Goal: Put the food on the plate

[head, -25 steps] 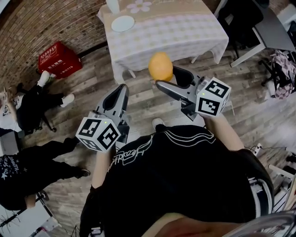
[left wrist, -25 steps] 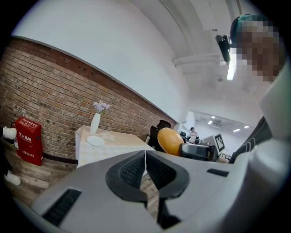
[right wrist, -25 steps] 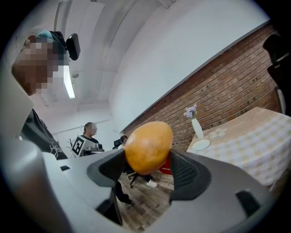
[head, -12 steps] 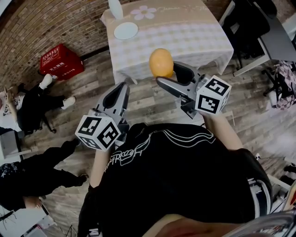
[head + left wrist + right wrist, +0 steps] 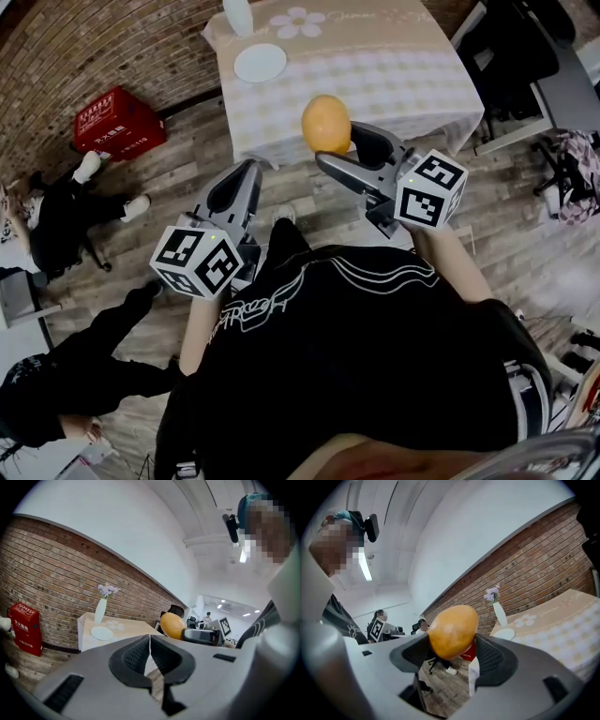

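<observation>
Risk of dropping the orange food point(image 5: 326, 124) short of the plate point(image 5: 260, 63): gripped only at right gripper point(image 5: 336, 153) fingertips; left gripper point(image 5: 250, 169) fingers closed, empty.

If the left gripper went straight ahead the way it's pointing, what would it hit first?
Probably the near edge of the cloth-covered table, short of the white plate. Nothing else shows in between, though depth is unclear.

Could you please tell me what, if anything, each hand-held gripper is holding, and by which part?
The right hand-held gripper clamps the round orange food by its lower sides. The left hand-held gripper holds nothing; its jaws are together.
</observation>
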`<state>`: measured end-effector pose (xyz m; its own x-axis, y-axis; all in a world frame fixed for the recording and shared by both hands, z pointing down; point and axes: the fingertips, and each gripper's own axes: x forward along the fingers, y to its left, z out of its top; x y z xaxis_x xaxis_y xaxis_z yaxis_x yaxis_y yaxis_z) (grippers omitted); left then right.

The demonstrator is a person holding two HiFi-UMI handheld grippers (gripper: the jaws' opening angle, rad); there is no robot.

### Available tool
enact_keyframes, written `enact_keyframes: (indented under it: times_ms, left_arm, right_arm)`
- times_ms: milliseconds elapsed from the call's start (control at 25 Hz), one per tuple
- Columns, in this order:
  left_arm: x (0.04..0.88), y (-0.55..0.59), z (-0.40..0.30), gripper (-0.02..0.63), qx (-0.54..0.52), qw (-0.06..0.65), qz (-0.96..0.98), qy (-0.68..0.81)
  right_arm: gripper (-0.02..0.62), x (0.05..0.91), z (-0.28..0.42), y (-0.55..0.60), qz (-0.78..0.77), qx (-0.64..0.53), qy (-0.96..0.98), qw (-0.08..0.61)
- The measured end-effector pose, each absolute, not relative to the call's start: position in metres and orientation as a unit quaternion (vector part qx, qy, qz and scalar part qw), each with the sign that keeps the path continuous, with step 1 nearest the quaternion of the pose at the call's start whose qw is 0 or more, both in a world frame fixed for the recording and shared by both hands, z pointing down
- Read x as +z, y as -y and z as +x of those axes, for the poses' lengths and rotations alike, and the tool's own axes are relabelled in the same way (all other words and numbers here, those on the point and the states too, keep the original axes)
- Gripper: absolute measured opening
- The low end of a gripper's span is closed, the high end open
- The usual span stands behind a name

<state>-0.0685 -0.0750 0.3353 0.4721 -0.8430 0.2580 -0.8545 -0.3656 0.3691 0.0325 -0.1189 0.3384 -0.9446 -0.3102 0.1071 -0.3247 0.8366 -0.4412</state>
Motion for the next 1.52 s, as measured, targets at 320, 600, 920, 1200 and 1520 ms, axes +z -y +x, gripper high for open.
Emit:
enact_keyframes:
  times_ms: [320, 600, 920, 1200, 1520]
  left_arm:
    - [0.348, 0.148, -0.108, 0.008, 0.022, 0.257, 0.828, 0.498]
    - [0.356, 0.206, -0.141, 0.008, 0.026, 0.269, 0.836, 0.478]
    - [0.364, 0.270, -0.180, 0.008, 0.031, 0.283, 0.842, 0.458]
    - [0.381, 0.313, -0.207, 0.008, 0.038, 0.298, 0.844, 0.445]
    - [0.422, 0.345, -0.237, 0.008, 0.045, 0.321, 0.833, 0.448]
  right_arm:
    - [0.287, 0.342, -0.001, 0.188, 0.190, 0.247, 0.950, 0.024]
    - [0.287, 0.346, -0.031, 0.241, 0.213, 0.252, 0.944, 0.026]
    - [0.287, 0.351, -0.068, 0.303, 0.238, 0.257, 0.936, 0.025]
    - [0.287, 0.368, -0.095, 0.347, 0.255, 0.254, 0.932, 0.048]
    - [0.287, 0.402, -0.123, 0.381, 0.268, 0.265, 0.923, 0.074]
